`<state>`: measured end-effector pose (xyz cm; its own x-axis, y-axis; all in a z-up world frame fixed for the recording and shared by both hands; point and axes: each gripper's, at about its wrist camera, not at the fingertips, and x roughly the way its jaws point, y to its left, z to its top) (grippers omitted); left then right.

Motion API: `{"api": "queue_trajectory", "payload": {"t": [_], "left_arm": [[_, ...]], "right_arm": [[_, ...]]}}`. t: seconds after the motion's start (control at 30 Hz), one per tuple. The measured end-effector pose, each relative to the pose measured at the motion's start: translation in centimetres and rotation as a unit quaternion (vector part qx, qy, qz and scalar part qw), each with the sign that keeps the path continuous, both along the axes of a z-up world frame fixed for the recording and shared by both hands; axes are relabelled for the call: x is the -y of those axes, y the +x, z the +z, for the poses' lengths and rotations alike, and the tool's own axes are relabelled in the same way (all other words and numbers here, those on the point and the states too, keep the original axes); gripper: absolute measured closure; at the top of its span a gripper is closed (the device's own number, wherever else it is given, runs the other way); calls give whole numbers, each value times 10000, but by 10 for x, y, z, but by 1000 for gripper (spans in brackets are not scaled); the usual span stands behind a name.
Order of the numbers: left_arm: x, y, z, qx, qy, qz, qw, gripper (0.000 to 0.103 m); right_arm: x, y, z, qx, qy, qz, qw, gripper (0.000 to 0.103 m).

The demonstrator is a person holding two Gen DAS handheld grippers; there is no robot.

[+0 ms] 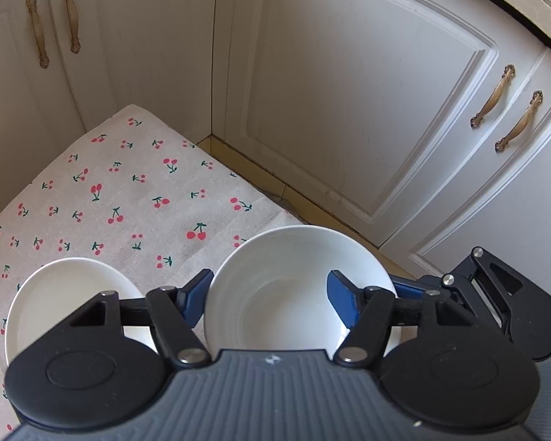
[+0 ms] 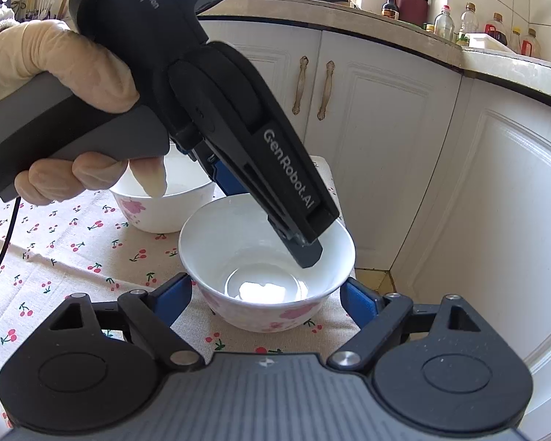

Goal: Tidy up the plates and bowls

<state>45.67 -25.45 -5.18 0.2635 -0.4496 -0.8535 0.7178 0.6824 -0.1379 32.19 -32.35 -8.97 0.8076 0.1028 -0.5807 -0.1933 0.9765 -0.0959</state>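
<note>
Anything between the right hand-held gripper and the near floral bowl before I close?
Nothing lies between them: the right hand-held gripper, jaws open, flanks the floral bowl. But the left hand-held gripper reaches in from above, with one finger inside that bowl.

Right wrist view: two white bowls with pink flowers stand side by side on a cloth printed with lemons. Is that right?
Not quite. The cloth is printed with red cherries, not lemons, as the right wrist view shows. The near bowl and far bowl, white with pink flowers, do stand side by side on it.
</note>
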Motion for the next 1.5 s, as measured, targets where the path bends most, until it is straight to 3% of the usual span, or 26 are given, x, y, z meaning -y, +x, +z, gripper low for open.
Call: {"api": "queue_trajectory", "payload": {"t": [0.6, 1.5], "left_arm": [[-6, -20, 7, 50, -17, -117, 9999, 37], [-65, -142, 60, 445, -231, -113, 9987, 37]], "right_arm": [[-2, -13, 11, -130, 129, 13, 9998, 13], [-43, -120, 66, 17, 236, 275, 9993, 13]]}}
